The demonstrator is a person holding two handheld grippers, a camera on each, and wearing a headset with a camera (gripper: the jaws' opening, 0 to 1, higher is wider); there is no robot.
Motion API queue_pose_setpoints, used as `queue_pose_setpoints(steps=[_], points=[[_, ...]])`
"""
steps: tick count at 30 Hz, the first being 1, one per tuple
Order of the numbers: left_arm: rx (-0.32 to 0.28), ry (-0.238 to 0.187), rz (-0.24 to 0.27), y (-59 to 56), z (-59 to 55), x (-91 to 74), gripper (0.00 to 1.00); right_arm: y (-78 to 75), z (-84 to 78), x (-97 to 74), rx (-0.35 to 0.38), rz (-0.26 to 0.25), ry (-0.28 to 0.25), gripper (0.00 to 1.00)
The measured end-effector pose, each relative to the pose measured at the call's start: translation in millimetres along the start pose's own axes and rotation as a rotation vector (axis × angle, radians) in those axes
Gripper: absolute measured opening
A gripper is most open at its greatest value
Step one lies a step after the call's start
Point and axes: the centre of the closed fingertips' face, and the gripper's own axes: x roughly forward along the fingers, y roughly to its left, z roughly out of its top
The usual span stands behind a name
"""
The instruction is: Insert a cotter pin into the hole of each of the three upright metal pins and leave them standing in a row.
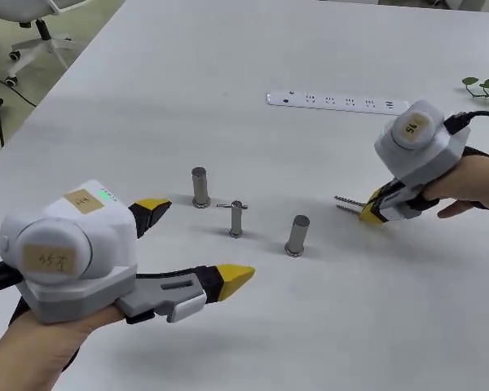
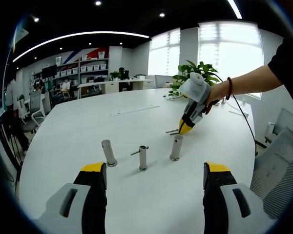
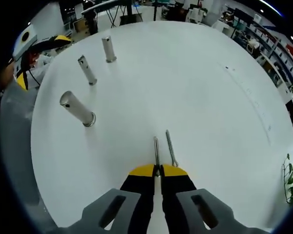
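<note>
The right gripper [image 3: 159, 168] is pinching shut on one cotter [image 3: 156, 148] low over the table [image 1: 228, 81], at 3 o'clock from the pins. A spare cotter [image 3: 170, 147] is lying just beside it. The left gripper [image 1: 205, 239] is hovering wide open at 7 o'clock. The middle pin [image 1: 236, 218] is carrying a fitted cotter [image 1: 225, 205], while the near pin [image 1: 297, 235] and far pin [image 1: 200, 187] are standing bare. Lifting the cotter level and aiming squarely at the near pin's hole is looking wise, with the left jaws steadying that pin against toppling.

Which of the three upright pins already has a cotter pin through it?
The middle pin: a cotter pin sticks out sideways near its top. In the head view, the left pin and right pin show none.
</note>
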Motion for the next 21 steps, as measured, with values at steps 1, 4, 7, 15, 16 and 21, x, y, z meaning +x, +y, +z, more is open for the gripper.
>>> queue_pose_setpoints(steps=[1, 4, 7, 15, 16, 21], points=[[0.000, 0.001, -0.001, 0.0, -0.2, 0.1, 0.79, 0.3, 0.3, 0.0, -0.013, -0.001, 0.002, 0.00], [0.001, 0.005, -0.007, -0.6, -0.4, 0.6, 0.76, 1.3, 0.6, 0.1, -0.036, 0.001, 0.003, 0.00], [0.002, 0.005, -0.011, -1.8, 0.2, 1.2, 0.75, 1.9, 2.3, 0.1, -0.048, 0.003, 0.000, 0.00], [-0.001, 0.006, -0.029, -5.4, 0.8, 2.1, 0.74, 3.7, 3.4, -1.8, -0.071, 0.007, -0.023, 0.00], [0.001, 0.008, -0.029, -5.8, 0.8, 2.2, 0.74, 3.9, 3.4, -2.4, -0.070, 0.007, -0.026, 0.00], [-0.006, 0.013, -0.043, -8.4, 1.7, 3.3, 0.72, 6.1, 4.3, -7.4, -0.090, 0.001, -0.031, 0.00]])
